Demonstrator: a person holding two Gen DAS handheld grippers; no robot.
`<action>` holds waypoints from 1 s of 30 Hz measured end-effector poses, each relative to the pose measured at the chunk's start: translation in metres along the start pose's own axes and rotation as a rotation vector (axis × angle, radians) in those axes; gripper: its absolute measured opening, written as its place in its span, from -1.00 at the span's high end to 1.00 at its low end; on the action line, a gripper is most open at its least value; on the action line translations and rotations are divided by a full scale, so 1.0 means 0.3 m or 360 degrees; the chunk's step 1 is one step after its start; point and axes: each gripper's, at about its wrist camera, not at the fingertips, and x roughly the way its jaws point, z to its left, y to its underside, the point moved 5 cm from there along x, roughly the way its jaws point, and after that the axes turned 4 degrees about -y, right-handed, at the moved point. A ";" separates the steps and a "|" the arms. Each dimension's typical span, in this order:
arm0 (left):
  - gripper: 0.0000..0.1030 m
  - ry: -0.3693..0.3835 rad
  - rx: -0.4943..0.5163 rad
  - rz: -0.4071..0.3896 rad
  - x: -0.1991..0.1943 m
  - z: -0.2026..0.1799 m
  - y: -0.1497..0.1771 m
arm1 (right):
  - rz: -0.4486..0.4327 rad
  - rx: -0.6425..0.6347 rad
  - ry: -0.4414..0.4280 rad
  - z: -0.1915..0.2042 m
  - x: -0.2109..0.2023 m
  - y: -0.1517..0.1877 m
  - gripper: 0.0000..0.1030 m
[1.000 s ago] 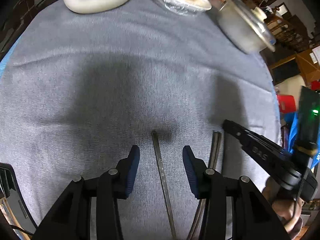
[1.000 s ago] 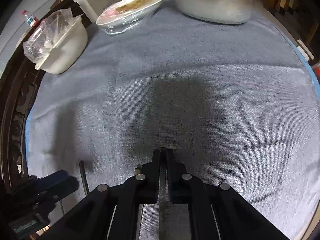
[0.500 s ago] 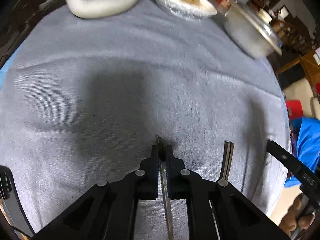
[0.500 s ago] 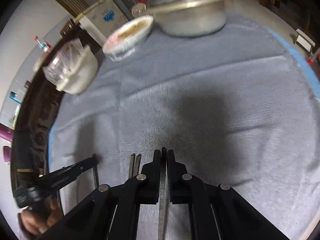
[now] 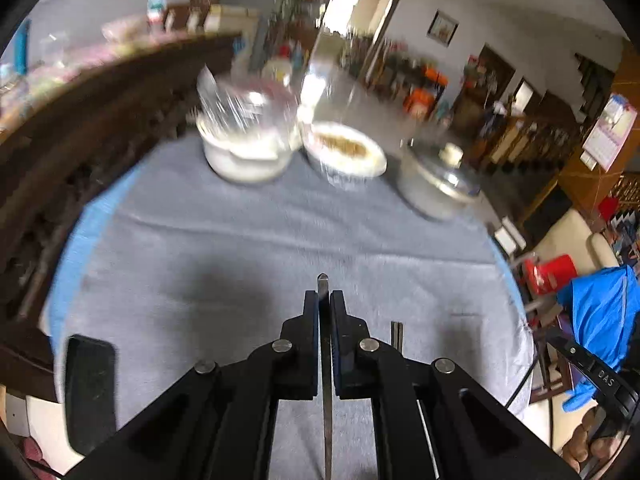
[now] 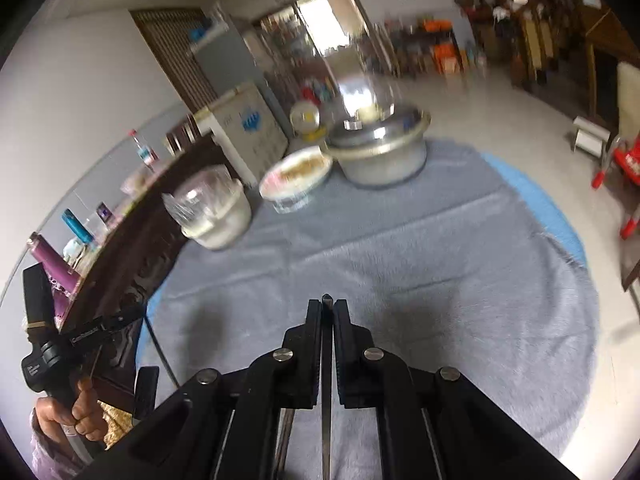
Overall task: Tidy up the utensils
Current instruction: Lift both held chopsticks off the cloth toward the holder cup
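Observation:
In the left wrist view my left gripper [image 5: 324, 300] is shut on a thin flat metal utensil [image 5: 322, 281]. Its handle end pokes out past the fingertips, above the grey cloth [image 5: 224, 264]. My right gripper [image 6: 327, 311] is likewise shut on a second flat metal utensil [image 6: 327, 301], also held off the cloth. Two more utensil handles [image 5: 397, 334] lie side by side on the cloth just right of the left gripper. At the right edge of the left wrist view, one of the right gripper's fingers [image 5: 600, 374] shows. The working ends of both held utensils are hidden under the grippers.
At the far side of the round table stand a plastic-covered white bowl [image 5: 248, 152], a wrapped dish of food [image 5: 344, 152] and a lidded metal pot [image 5: 436, 184]. A black phone [image 5: 90, 392] lies at the near left edge. Dark carved wooden furniture [image 5: 80, 152] borders the left.
The left gripper closed on the utensil that lay between its fingers. Both grippers then rose off the cloth with their utensils and tilted up, bringing the room into view.

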 end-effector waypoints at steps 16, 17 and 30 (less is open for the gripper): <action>0.90 -0.0011 -0.0108 -0.0468 -0.456 0.048 0.201 | -0.0493 -0.0057 0.0026 0.134 -0.457 0.143 0.87; 0.90 -0.0001 -0.0107 -0.0475 -0.470 0.043 0.207 | -0.0505 -0.0061 0.0022 0.140 -0.476 0.144 0.87; 0.90 0.0014 -0.0055 -0.0595 -0.655 0.008 0.278 | -0.0660 -0.0198 0.0030 0.241 -0.694 0.163 0.87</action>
